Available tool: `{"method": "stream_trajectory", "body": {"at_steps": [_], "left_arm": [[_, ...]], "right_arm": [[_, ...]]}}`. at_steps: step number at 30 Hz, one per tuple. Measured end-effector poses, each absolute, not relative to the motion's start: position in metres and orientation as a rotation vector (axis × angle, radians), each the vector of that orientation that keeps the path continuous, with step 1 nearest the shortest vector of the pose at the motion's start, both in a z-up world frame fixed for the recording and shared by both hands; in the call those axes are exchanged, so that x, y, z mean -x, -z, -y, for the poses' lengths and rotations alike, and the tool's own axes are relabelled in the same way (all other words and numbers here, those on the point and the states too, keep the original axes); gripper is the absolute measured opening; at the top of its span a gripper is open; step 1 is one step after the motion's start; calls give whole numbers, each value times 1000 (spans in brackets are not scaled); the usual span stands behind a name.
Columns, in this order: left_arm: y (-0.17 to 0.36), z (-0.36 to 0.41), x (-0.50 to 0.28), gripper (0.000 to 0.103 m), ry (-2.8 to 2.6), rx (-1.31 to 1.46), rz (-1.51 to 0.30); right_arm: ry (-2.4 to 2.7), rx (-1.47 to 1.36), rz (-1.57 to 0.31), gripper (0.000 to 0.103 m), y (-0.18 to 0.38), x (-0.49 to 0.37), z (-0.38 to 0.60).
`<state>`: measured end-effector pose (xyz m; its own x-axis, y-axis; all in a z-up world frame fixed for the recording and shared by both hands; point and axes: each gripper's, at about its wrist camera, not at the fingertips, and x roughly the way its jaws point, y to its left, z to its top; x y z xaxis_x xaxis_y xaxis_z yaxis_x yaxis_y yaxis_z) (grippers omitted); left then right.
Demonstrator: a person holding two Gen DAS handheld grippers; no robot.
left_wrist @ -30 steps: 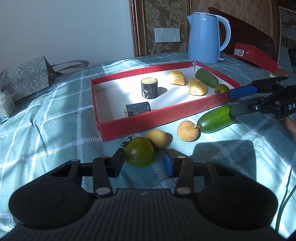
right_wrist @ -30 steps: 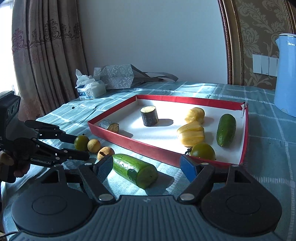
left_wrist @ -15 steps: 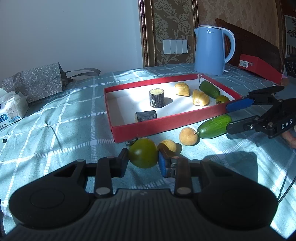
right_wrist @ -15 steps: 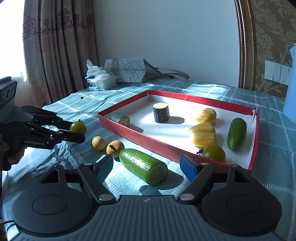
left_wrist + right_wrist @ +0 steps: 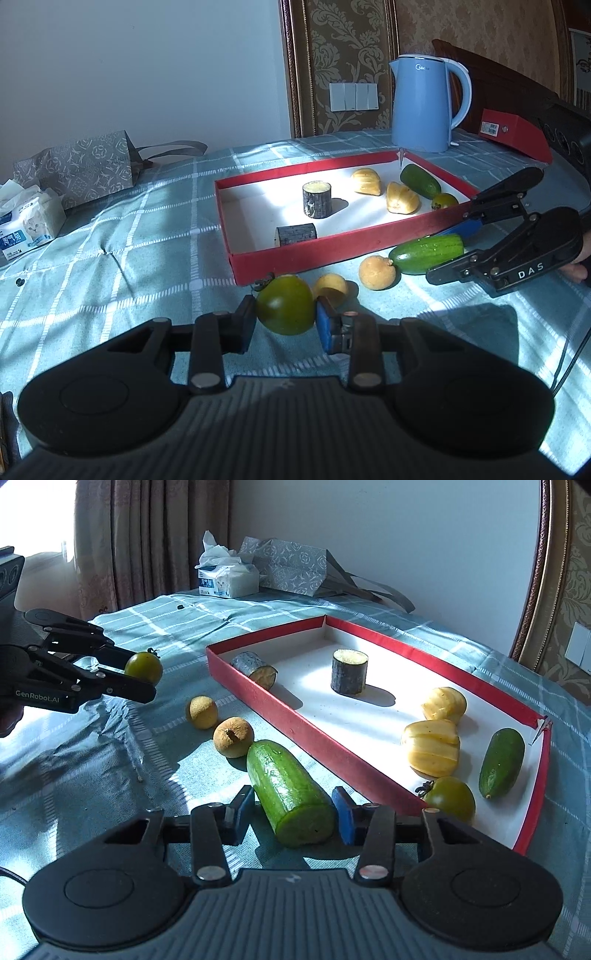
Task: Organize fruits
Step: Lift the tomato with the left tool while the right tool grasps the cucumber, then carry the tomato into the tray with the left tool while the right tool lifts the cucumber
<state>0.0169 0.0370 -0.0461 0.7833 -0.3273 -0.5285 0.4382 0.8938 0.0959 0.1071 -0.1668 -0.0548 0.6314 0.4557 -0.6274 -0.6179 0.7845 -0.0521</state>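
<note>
right gripper [image 5: 291,818] jaws closing around cucumber piece [image 5: 290,794], left gripper [image 5: 285,325] clamped on raised green tomato [image 5: 285,310]

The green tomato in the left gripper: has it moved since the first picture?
Yes. The green tomato has been lifted off the cloth toward the red tray.

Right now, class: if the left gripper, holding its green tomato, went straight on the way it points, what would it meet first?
Probably the red tray's near wall. The left gripper, shut on the green tomato, aims there, though depth is unclear.
</note>
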Motion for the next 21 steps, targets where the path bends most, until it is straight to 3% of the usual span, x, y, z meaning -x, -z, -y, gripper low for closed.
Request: {"method": "stream_trajectory", "body": {"at_steps": [4,21], "left_arm": [[45,-35,-17,31,421,-214,-524],[31,-30,-17,31,421,-206,-495]], "right_arm": [[-613,287,-624,36,55,-99,165],[-489,172,-517,32,39,-66,176]]}}
